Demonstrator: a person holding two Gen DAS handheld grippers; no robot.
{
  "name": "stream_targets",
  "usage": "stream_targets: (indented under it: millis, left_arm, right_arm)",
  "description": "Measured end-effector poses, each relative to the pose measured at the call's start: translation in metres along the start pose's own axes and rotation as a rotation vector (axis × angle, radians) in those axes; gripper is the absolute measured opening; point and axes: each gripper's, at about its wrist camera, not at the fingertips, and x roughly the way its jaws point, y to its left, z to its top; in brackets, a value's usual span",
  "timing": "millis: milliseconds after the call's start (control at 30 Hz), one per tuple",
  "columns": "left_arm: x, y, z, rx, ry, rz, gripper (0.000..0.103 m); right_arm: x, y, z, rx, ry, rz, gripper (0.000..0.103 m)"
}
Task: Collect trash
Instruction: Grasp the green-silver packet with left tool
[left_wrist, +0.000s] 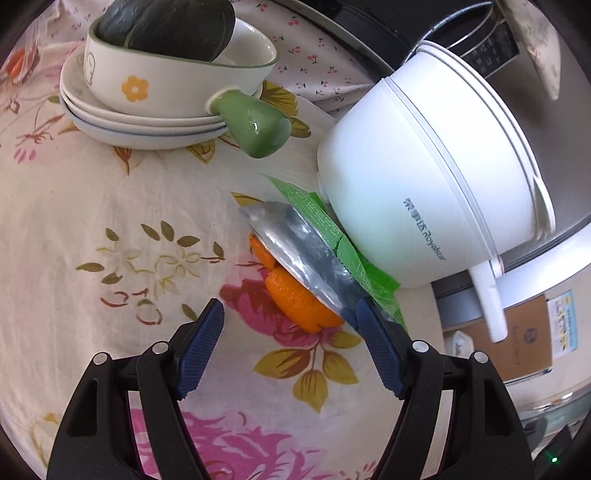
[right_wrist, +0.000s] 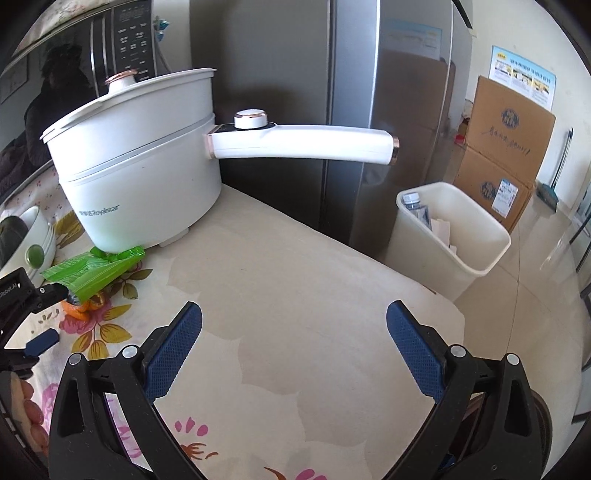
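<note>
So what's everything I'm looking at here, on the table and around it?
Snack wrapper: one, green and silver, beside the pot, over the peel.
Orange peel: pieces, orange, under the wrapper.
Electric pot: one, white, on the table.
Bowl: one, cream, on stacked plates.
Plates: three, white, stacked.
Tablecloth: one, floral.
Bin: one, cream, on the floor.
Boxes: two, brown, stacked.
Fridge: one, grey.
Left gripper: open, at the wrapper.
Right gripper: open, empty.

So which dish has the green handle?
The flowered bowl on top of the plates. Its green handle sticks out; the plates below are plain white.
</note>
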Motion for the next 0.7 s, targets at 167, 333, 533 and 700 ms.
stream_targets:
  millis: [167,333,533,700]
  left_arm:
    - [-0.001,-0.003,-0.005,-0.066,-0.011,-0.024,0.065]
    - [-0.003,-0.004,-0.02,-0.118,0.016,-0.085,0.065]
    - [0.003,-0.012,-0.021,-0.185,0.047,-0.254,0.065]
    - [0.006,-0.016,-0.024,-0.241,0.071,-0.271,0.065]
  right_arm:
    - [0.003,-0.01,0.001,0.041,0.019,0.007,0.096]
    - [0.006,-0.018,0.004,0.074,0.032,0.024,0.096]
    - [0.009,-0.022,0.004,0.101,0.056,0.047,0.096]
    - [0.008,-0.026,0.005,0.113,0.06,0.053,0.096]
